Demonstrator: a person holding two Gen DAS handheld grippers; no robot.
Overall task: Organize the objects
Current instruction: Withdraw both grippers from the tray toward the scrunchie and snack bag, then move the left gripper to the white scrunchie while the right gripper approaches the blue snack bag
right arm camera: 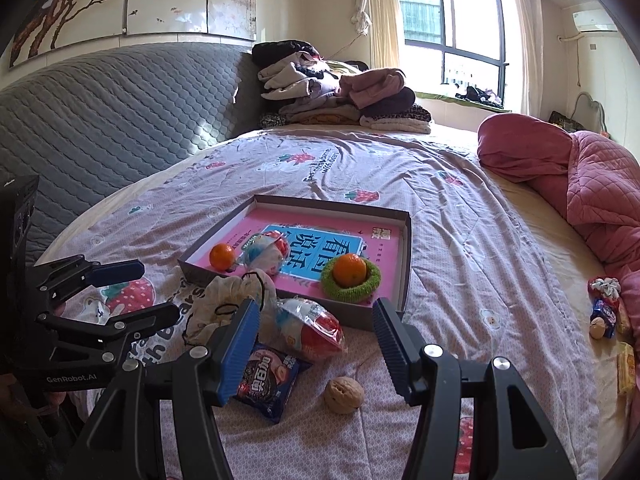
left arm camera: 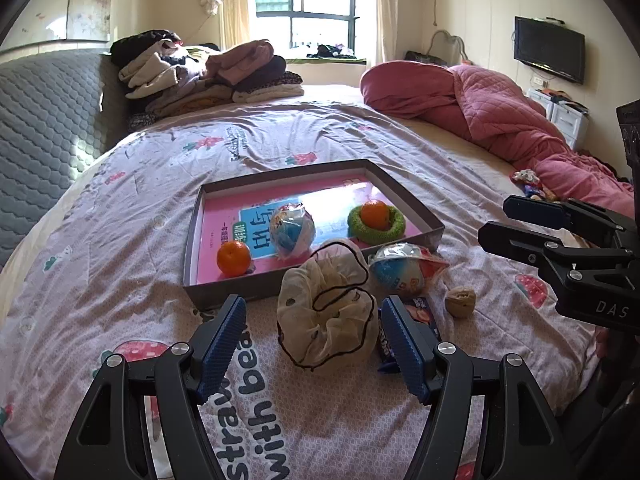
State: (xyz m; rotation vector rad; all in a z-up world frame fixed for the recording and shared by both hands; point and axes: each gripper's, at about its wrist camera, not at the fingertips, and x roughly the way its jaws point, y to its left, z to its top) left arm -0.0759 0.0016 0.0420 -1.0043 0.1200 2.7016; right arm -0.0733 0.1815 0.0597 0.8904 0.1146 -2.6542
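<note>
Part-way through, by the look of it: the shallow grey cardboard tray with the pink printed floor (left arm camera: 434, 227) already holds a loose orange mandarin (left arm camera: 234, 257), a clear-wrapped white and blue snack (left arm camera: 292, 229), and a second mandarin (left arm camera: 375, 215) sitting inside a fuzzy green ring (left arm camera: 394, 229). Plenty is left outside on the lilac strawberry-print bedspread (left arm camera: 120, 264): a cream drawstring cloth pouch with a dark cord (left arm camera: 326, 314) just against the tray's near wall, a second wrapped snack with a red end (right arm camera: 310, 326) beside it, a dark blue biscuit packet (right arm camera: 268, 380), and a tan walnut (right arm camera: 343, 395). More small sweets lie well apart by the pink quilt (right arm camera: 600, 184). The left gripper (left arm camera: 314, 348) is spread wide and empty, its blue pads flanking the soft, crumpled pouch without touching it, likely the next pick. The right gripper (right arm camera: 316, 340) is also wide apart, holding nothing, above the packet and walnut.
</note>
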